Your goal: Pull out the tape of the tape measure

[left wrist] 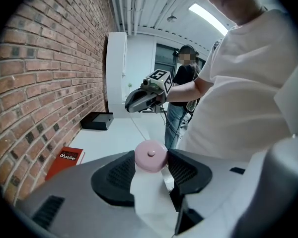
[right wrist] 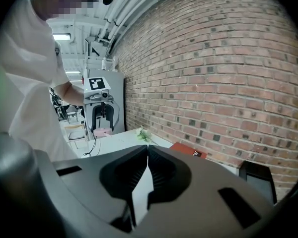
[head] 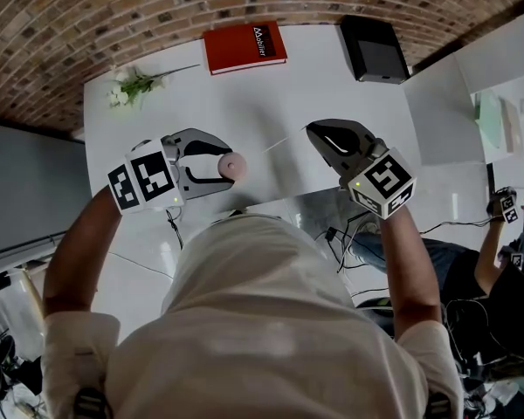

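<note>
**A:** The left hand-held gripper (head: 220, 165) has the round pink tape measure (left wrist: 150, 155) clamped between its pads, over the front part of the white table (head: 244, 94).

**B:** And the right hand-held gripper (head: 313, 131) is pinched shut on the end of the tape (head: 282, 139), a thin pale strip strung between the two!

**A:** From here I'd draw the right one straight away along the tape's own line. The left should hold firm so the strip doesn't twist or slip free.

**B:** Containers? Just a black box (head: 374, 49) at the far corner. It's closed, so I can't tell what's inside. The red book (head: 244, 47) and flower sprig (head: 133, 85) lie loose on the table.
</note>
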Tool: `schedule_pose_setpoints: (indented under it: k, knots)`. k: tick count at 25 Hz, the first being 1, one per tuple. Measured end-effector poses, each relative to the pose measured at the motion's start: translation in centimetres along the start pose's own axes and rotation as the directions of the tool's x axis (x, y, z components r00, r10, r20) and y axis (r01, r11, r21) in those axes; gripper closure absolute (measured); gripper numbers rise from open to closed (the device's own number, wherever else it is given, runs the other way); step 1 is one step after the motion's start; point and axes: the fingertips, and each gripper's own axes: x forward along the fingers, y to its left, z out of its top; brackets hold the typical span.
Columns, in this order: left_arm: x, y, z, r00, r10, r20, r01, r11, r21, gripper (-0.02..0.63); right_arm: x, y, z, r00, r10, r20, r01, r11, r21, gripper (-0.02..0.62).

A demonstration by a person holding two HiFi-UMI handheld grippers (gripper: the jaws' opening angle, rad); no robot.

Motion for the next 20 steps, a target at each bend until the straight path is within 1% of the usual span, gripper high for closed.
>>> schedule_pose_setpoints:
  k: [9,16,20]
  knots:
    - [-0.3,0.1,-0.4,1.000,0.013,-0.011,-0.013,1.000,-0.002,0.401,-0.8,-1.5,-0.2,0.999,-0.037,-0.004,0.037,0.999,0.009,0.586]
    - [-0.4,0.0,-0.6,1.000,0.017,-0.008,-0.017,1.000,-0.006,0.402,-0.8,-1.8,-0.4,0.999,-0.050,-0.010,0.050,0.999,0.001,0.586]
    - [-0.3,0.1,-1.0,1.000,0.018,-0.025,-0.018,1.000,-0.014,0.402,-1.4,-3.5,-0.9,0.995,-0.096,-0.011,0.096,0.995,0.023,0.586]
